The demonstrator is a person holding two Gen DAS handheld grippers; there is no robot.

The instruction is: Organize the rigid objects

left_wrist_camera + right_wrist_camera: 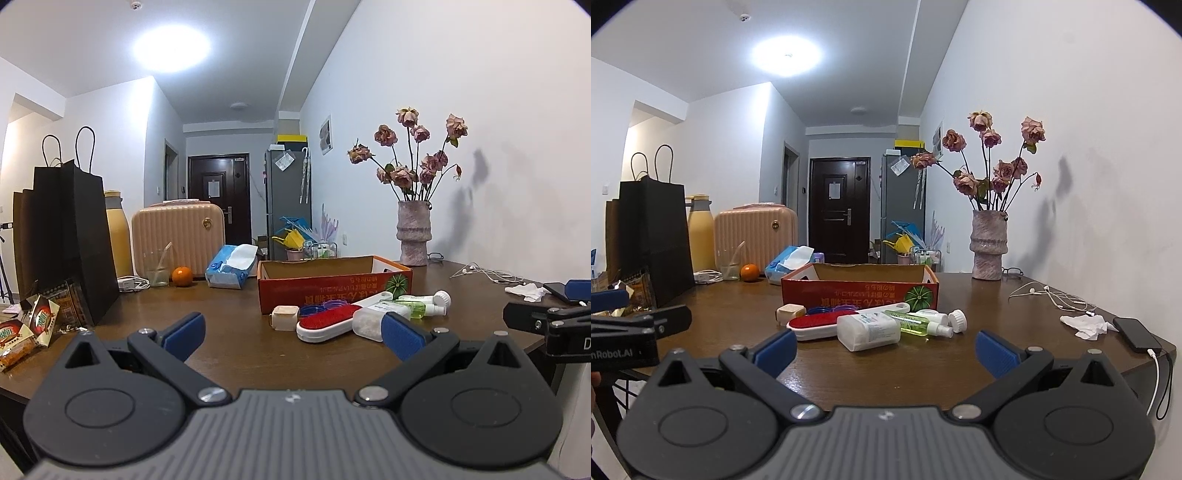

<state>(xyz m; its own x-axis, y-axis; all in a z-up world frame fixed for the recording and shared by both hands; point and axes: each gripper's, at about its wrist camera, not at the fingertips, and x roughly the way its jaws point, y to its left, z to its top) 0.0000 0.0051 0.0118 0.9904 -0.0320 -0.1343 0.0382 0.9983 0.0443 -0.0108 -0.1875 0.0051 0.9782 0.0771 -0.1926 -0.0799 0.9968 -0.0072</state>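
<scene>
From the left wrist camera, the left hand-held gripper [291, 334] hangs low over the brown wooden worktop [229, 332] with its two blue pads spread wide and nothing between them. At about 1 o'clock from it lies a little pile of things: a small cream square box [284, 317], a red and white oval brush [328, 326], a white plastic bottle lying on its side [367, 323] and a clear bottle of green liquid [421, 310]. Just behind the pile, at 12 o'clock, sits the open orange cardboard box with a melon picture [332, 282]. The right hand-held gripper [546, 321] pokes in at 3 o'clock. From the right wrist camera, the right hand-held gripper [886, 350] is also spread wide and holds nothing. The same pile lies at 12 o'clock, with the white plastic bottle [868, 330] nearest, the red and white oval brush [816, 326] touching its left side, and the orange cardboard box [860, 291] behind. A black phone [1137, 334] lies at 2 o'clock near the worktop edge.
</scene>
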